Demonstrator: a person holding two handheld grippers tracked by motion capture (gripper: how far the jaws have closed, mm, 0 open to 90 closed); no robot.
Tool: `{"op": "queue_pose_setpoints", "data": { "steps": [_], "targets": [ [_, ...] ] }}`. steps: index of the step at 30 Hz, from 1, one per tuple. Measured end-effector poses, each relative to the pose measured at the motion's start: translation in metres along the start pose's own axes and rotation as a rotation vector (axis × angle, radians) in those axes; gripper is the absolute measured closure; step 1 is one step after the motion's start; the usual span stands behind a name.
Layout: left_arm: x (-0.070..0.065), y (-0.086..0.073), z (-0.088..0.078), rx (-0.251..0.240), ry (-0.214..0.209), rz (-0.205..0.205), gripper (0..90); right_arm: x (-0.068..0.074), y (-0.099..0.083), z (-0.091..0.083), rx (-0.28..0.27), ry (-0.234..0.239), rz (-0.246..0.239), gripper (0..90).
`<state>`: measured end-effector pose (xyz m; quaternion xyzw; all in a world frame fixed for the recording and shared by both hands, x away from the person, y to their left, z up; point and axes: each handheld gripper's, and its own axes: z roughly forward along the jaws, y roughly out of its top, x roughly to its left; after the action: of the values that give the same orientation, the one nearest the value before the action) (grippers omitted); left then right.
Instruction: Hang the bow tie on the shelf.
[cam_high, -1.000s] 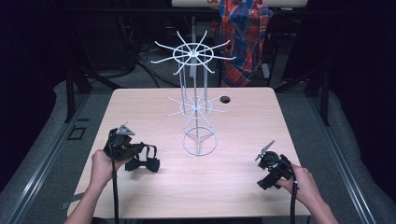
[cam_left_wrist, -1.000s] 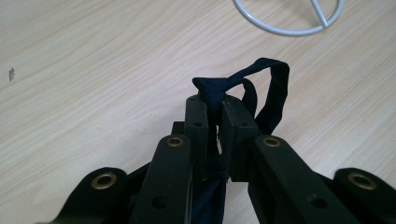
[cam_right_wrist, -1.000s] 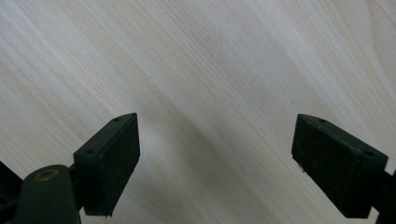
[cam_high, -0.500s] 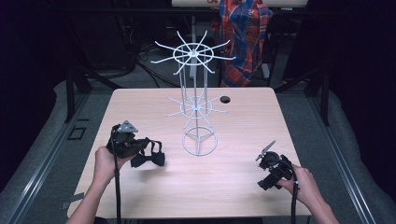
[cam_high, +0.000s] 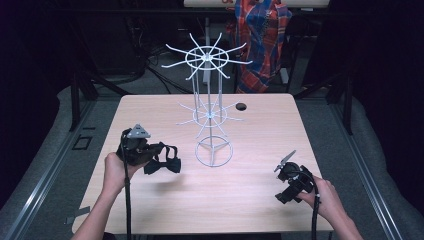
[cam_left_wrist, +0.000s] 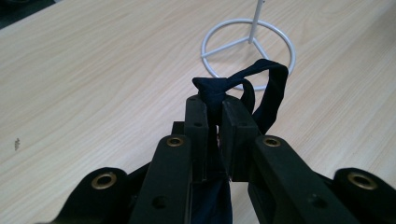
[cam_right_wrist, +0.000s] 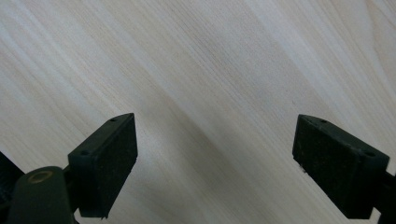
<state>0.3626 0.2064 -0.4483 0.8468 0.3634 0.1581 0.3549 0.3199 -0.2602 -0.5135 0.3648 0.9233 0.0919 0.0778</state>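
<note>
Currently, scene: a wire rack (cam_high: 209, 107) with hook arms stands mid-desk (cam_high: 150, 200).
Held item: a dark bow tie (cam_high: 163, 164) hangs off the desk surface, just left of the rack's ring base.
Left claw (cam_left_wrist: 212, 109): clamped tight on the bow tie's strap, its knot showing above the tips.
Right claw (cam_right_wrist: 229, 154): empty, its jaws just widened, low over bare wood right of the rack.
Done: bow tie picked up.
Left: probably hanging it on a rack arm.
</note>
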Motion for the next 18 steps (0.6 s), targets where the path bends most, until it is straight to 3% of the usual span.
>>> {"op": "queue_pose_setpoints", "data": {
  "steps": [18],
  "targets": [
    [0.015, 0.010, -0.019, -0.107, 0.011, -0.037, 82.2, 0.000, 0.001, 0.002, 0.014, 0.010, 0.000, 11.6]
  ]
}}
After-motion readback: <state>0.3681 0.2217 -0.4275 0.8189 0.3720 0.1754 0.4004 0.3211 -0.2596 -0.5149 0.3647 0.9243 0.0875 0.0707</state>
